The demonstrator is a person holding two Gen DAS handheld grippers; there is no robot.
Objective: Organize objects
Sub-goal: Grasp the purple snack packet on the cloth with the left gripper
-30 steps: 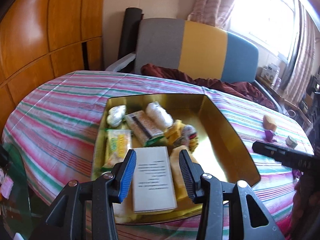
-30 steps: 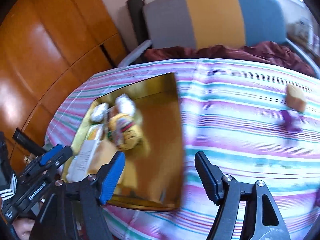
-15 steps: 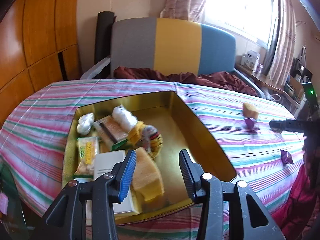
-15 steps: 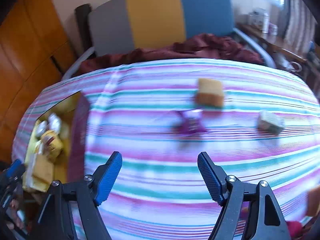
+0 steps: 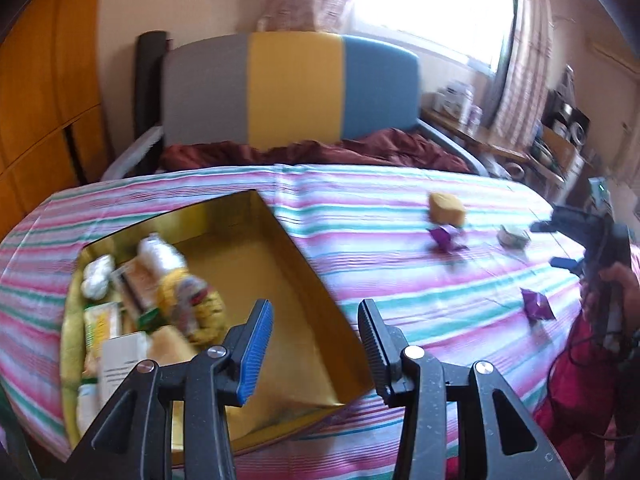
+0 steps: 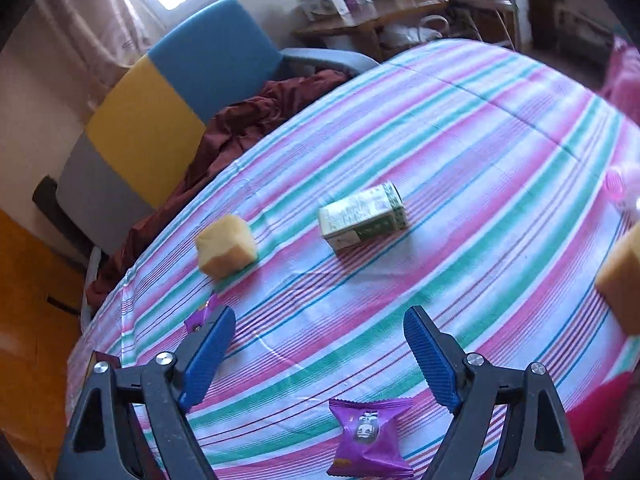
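Observation:
A gold tin box (image 5: 308,280) lies on the striped table, its left half filled with snack packets (image 5: 152,292). My left gripper (image 5: 316,344) is open and empty above the box's right part. My right gripper (image 6: 320,348) is open and empty over the tablecloth; it also shows at the right edge of the left wrist view (image 5: 560,244). A purple snack packet (image 6: 372,436) lies just below and between its fingers. A yellow sponge cube (image 6: 226,246), a green-white small box (image 6: 362,222) and another purple packet (image 6: 200,316) lie beyond it.
A grey, yellow and blue chair (image 5: 292,92) with a dark red cloth (image 5: 320,152) stands behind the table. Another yellow sponge (image 6: 622,276) and a pink object (image 6: 618,184) sit at the right edge. Wooden cabinets (image 5: 44,92) are at left.
Both grippers swung to the right. The left view moved from the box's filled side towards its bare side. The right gripper left the box and now hangs over the loose items on the cloth.

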